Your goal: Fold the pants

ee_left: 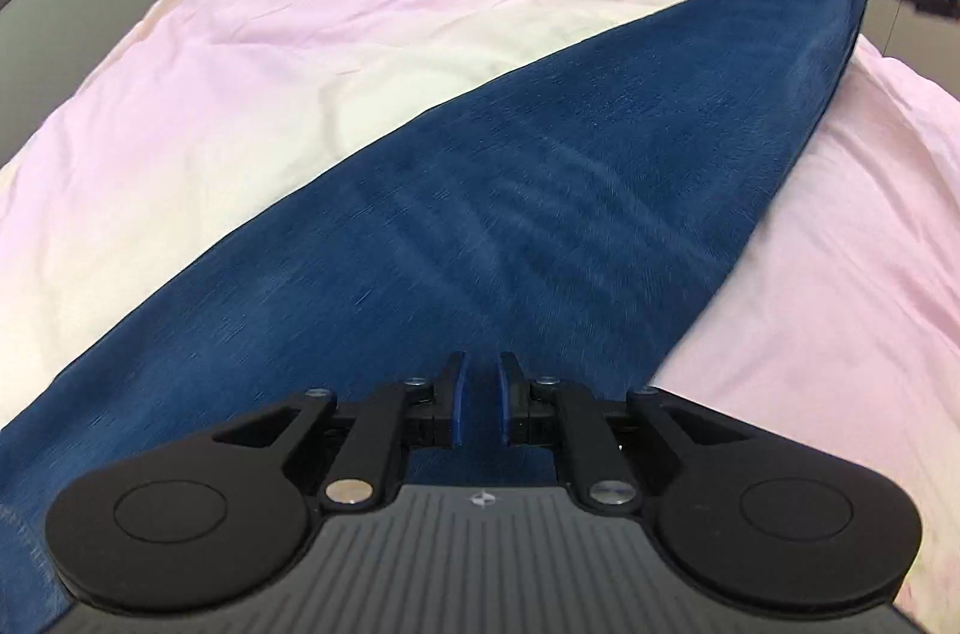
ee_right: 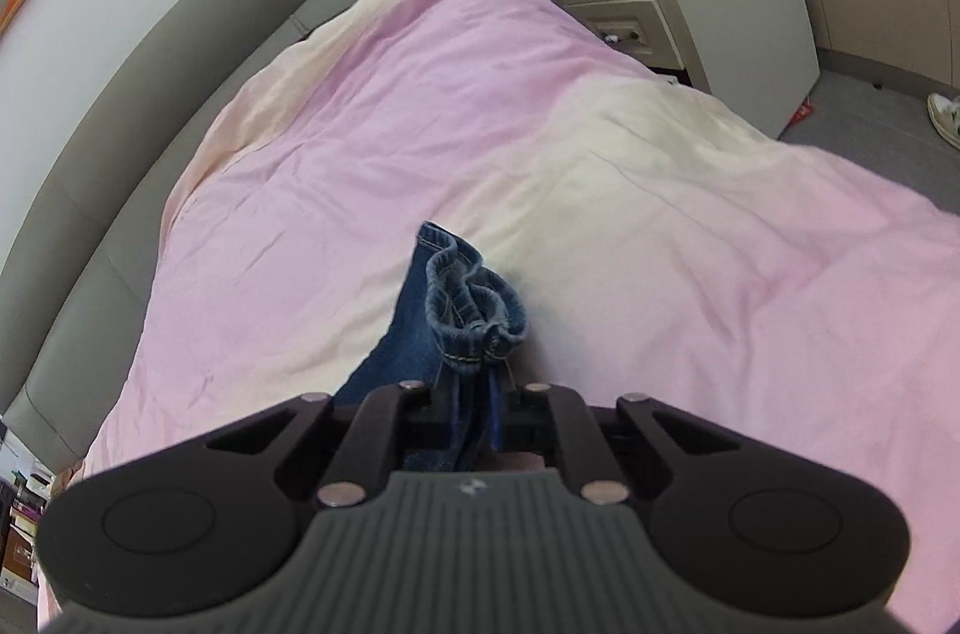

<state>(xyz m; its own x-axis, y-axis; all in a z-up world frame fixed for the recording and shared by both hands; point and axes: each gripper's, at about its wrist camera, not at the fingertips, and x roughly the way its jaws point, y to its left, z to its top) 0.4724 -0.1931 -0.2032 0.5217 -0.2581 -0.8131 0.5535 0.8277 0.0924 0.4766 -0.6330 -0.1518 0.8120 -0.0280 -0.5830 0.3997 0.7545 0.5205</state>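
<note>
Because the hems are bunched and clamped between my right gripper's [ee_right: 480, 394] jaws, the far end of the pants [ee_left: 540, 226] is lifted clear of the pink bed cover [ee_left: 300, 34], and the cuff stitching puffs out just ahead of those fingertips in a crumpled knot. I hold it that way so both leg ends travel together as one edge. Seen from my left gripper [ee_left: 480, 397], that right gripper sits far off toward the upper right, at the very tip of the denim, which runs from there in one long stretched band back to my left jaws and beneath them. My left jaws stand only a little apart, and blue cloth shows in the slot between the pads; whether the pads actually pinch it I cannot tell, since the tool's body hides the fabric just below the tips. The band looks taut and fairly flat along its length, which I judge is the point of holding it at both ends: a straight, smooth strip folds cleanly. Beyond both jaws lies bare pink cover, with room to lay the hem end over toward the waist.
</note>
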